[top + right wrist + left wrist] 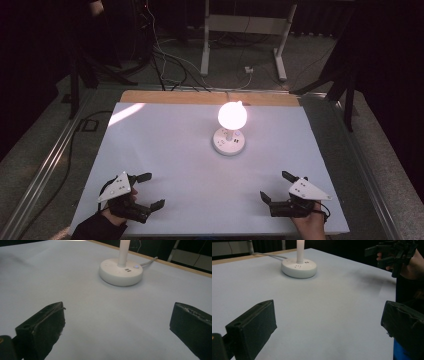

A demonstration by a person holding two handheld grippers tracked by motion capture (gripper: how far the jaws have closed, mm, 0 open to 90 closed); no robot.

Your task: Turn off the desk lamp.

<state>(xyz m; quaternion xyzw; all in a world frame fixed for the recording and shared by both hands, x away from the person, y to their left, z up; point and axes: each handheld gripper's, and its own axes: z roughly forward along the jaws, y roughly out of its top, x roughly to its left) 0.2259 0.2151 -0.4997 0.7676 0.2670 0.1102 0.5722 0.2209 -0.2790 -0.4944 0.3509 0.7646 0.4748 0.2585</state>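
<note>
A lit round lamp bulb (232,115) glows on a short stem over a white round base (228,141) with sockets, near the middle back of the white table (165,150). The base (298,267) lies ahead in the left gripper view, and the base (121,271) shows a small blue button in the right gripper view. My left gripper (149,190) rests open at the front left, nothing between its jaws. At the front right my right gripper (275,186) is open and holds nothing. The right gripper (390,255) also appears far off in the left gripper view.
A grey cable (268,255) runs from the base toward the table's wooden back edge (210,97). Beyond the table stand white desk legs (205,40) and loose cables (165,65) on the floor. Metal rails (50,160) flank the table.
</note>
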